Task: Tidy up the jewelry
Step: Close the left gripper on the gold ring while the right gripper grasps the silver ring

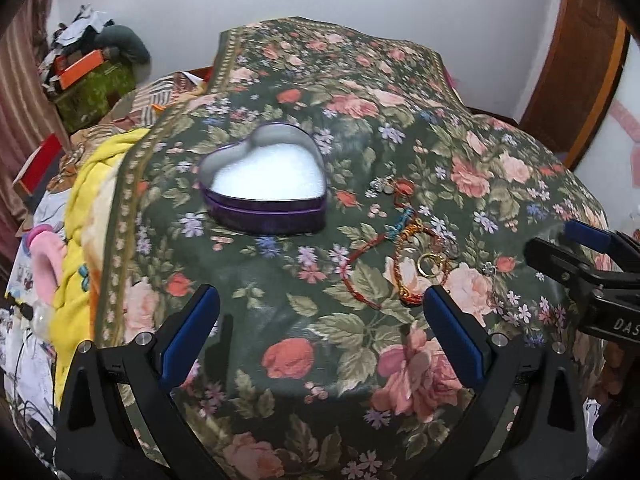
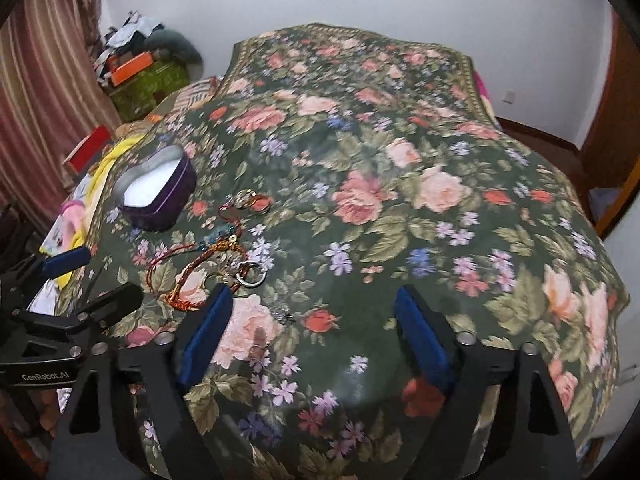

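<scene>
An open heart-shaped purple tin [image 1: 264,184] [image 2: 154,192] with a white lining sits on the floral cloth [image 1: 360,120] [image 2: 400,160]. To its right lies a heap of jewelry [image 1: 400,264] [image 2: 216,264]: red cord bracelets, a braided orange one and a ring [image 1: 430,264] [image 2: 252,274]. A small silver charm [image 1: 488,268] [image 2: 282,314] lies apart on a pink rose. My left gripper [image 1: 320,296] hovers open in front of the tin, with only cloth between its blue pads. My right gripper [image 2: 314,296] is open too, and the charm lies just inside its left pad [image 2: 208,332].
A yellow blanket [image 1: 88,208] and pink items [image 1: 44,256] are bunched at the cloth's left edge. A green box [image 1: 92,84] piled with clutter stands by the striped curtain [image 2: 44,80]. A wooden door frame [image 1: 580,60] rises at the right. Each gripper shows at the other view's edge.
</scene>
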{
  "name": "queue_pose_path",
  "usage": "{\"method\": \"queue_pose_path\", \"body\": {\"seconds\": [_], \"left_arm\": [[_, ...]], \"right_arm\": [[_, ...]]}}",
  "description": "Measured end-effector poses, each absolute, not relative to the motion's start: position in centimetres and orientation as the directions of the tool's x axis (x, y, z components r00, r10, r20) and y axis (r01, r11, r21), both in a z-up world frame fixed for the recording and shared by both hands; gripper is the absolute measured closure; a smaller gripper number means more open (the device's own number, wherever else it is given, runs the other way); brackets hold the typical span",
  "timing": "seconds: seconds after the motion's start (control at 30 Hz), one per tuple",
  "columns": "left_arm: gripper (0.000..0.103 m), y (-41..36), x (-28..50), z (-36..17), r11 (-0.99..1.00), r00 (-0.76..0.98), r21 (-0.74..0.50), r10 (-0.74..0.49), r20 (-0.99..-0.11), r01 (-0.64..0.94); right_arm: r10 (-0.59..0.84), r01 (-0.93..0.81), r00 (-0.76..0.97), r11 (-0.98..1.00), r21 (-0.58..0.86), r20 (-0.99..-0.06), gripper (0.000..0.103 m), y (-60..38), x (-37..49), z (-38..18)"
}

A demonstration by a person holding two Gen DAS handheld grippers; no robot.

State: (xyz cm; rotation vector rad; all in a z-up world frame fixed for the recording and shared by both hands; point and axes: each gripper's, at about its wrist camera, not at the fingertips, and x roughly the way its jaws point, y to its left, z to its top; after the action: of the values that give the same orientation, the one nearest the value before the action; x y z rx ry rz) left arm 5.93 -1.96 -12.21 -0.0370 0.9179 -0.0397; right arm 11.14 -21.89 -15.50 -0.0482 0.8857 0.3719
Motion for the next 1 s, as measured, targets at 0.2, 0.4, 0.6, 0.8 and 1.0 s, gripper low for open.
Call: {"method": "queue_pose_path", "body": {"seconds": [0.2,0.4,0.6,0.8,1.0], "left_arm": [[0.017,-2.6,7.1,-12.6,0.995,0.593,-0.088,-0.104,-0.799,0.057],[0.028,-3.1,8.1,-12.4,0.989,0.602,-0.106,-0.146,-0.785,0.101],[0.044,-2.9,9.0,-13.0,0.985,0.586,-0.128,-0.172,-0.792,0.116],[0.06,-2.4,9.2,-13.5,0.981,0.573,-0.154,-0.193,-0.797,0.117],[0.07,-3.0,9.0,-13.5,0.976,0.564,-0.159,-0.215,-0.797,0.147]], "right_arm": [[0.361,-0.393,0.504,0.905,0.165,-0.785,0.047,-20.4,12.4,-16.3],[0.41,-0.415,0.438,0.882,0.224,-0.8,0.058,-18.8,13.9,-17.3],[0.438,-0.41,0.394,0.871,0.271,-0.808,0.066,-18.3,14.5,-18.1],[0.449,-0.418,0.395,0.865,0.278,-0.802,0.076,-18.1,14.6,-18.2],[0.453,-0.41,0.409,0.867,0.284,-0.792,0.076,-18.4,14.5,-17.8]]}}
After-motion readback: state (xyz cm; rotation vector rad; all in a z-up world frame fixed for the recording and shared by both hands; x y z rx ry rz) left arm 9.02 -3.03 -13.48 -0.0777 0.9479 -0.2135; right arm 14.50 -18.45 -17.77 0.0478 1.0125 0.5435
